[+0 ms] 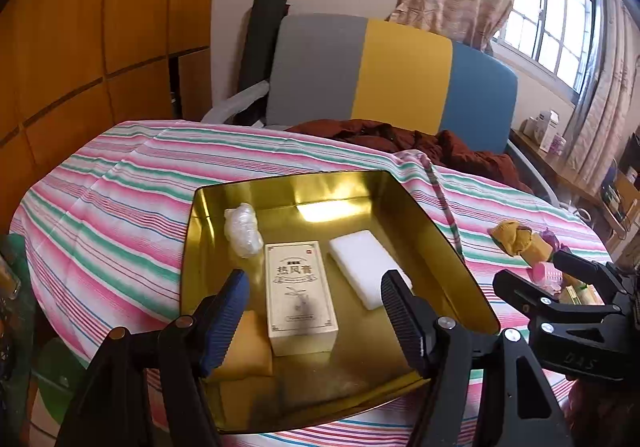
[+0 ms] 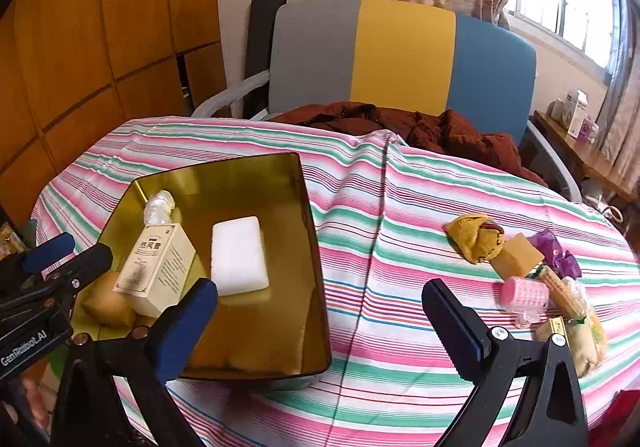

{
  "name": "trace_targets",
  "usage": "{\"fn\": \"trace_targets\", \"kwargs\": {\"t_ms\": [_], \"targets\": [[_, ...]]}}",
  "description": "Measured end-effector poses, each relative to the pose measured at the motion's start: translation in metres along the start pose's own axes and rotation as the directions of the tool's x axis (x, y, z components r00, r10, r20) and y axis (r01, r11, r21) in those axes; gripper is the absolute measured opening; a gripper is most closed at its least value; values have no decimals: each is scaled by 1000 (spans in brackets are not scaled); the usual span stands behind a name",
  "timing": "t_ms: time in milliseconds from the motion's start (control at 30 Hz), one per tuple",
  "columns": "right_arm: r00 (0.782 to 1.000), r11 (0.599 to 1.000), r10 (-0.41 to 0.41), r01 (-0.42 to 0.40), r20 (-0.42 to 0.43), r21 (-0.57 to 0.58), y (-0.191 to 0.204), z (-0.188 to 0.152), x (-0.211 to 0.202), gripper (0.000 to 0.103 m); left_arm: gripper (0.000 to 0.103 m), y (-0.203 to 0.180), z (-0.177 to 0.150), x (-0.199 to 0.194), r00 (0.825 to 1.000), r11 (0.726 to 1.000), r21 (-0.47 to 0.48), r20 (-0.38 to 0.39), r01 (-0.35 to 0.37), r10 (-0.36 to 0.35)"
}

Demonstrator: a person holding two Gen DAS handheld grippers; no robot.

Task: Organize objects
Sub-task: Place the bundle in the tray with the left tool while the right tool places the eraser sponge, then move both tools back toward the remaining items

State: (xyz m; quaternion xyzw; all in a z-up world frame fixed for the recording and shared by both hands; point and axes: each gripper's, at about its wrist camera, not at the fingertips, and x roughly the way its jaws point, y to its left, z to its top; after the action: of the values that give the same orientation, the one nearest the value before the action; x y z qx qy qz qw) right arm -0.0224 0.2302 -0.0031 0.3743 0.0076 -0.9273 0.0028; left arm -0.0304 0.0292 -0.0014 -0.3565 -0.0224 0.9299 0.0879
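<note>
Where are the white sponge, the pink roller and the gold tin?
White sponge (image 2: 239, 255), right wrist view, middle of its top face.
Pink roller (image 2: 525, 296), right wrist view, middle of its ribbed side.
Gold tin (image 1: 280, 187), left wrist view, far inner wall.

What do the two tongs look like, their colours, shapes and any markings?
Both tongs are black, clamp-shaped, with round rivets and ribbed finger pads that look blue or black. The left tongs bear "GenRobot.AI" on the body in the right wrist view; the right tongs bear "DAS" in the left wrist view.

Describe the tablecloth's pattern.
Tablecloth: pink, green and white stripes with thin blue and red lines; clearest in right wrist view.
</note>
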Motion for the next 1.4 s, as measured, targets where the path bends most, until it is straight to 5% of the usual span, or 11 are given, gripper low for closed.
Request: {"fn": "trace_targets", "kwargs": {"t_ms": [467,767,1033,1200,1400], "targets": [[999,999,-42,43,-15,14,-19,-7,-2,103,69,-18,-3,0,999,997,65,-12,38,-37],[996,997,-69,71,-48,29,-36,-15,2,103,69,-26,-7,5,990,989,71,-51,133,-129],[989,985,-133,139,-65,98,-104,-15,-5,103,69,-47,-9,9,975,969,124,-98,213,-202],[969,940,-241,248,-56,235,-188,-16,-19,103,69,-76,-6,9,958,940,195,-125,279,-258],[946,792,-317,299,-60,532,-282,-41,-34,103,69,-127,2,10,937,893,289,-151,345,-314]]}}
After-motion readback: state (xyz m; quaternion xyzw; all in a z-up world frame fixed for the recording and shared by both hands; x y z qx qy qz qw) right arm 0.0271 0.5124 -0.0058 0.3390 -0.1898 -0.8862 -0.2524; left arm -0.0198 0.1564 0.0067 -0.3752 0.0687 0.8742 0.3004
